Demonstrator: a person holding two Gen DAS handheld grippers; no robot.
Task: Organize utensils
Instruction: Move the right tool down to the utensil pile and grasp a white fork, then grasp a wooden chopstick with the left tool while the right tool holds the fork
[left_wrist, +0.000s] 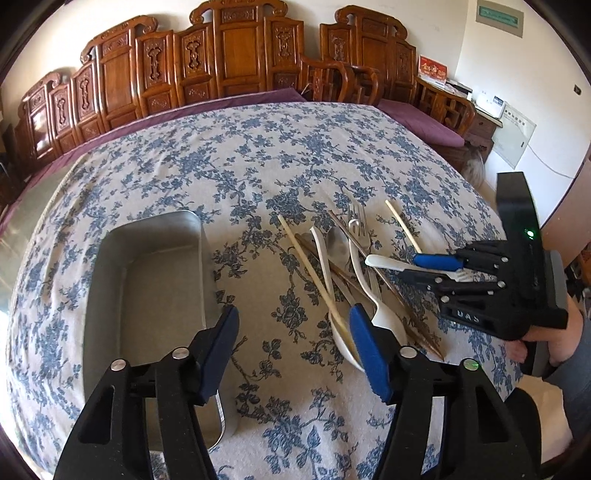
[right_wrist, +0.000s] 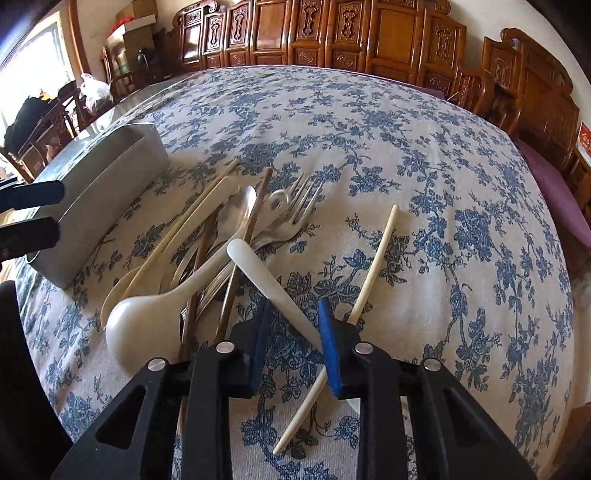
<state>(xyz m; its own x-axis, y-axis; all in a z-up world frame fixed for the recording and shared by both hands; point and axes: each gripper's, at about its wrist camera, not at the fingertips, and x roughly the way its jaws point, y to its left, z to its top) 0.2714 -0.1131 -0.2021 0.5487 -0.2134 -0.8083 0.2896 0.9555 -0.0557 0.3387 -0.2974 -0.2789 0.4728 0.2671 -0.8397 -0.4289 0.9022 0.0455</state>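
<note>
Down at the near right edge of the pile, the right gripper (right_wrist: 293, 325) has its jaws narrowed around the handle of a white plastic knife (right_wrist: 271, 286). The handle sits between the pads, but I can't tell if they actually pinch it yet, so call it closing in, not a confirmed grip. A pale chopstick (right_wrist: 373, 264) lies just right of it, crossing under the right pad.

Left of that is the rest of the mess: a white plastic spoon (right_wrist: 147, 325), a metal fork (right_wrist: 301, 205), a metal spoon (right_wrist: 238, 218) and brown chopsticks (right_wrist: 255, 218), all stacked over each other on the flowery tabletop (right_wrist: 424, 166).

The left gripper (left_wrist: 291, 319) hangs half open with nothing in it. Its left pad is over the near right wall of the metal tray (left_wrist: 147, 280), its right pad over the bowl end of the white spoons.

Progress-wise? Basically zero. The tray looks empty as far as I can see, and every utensil is out on the cloth. So all the sorting is yet to do, the knife probably going first.
</note>
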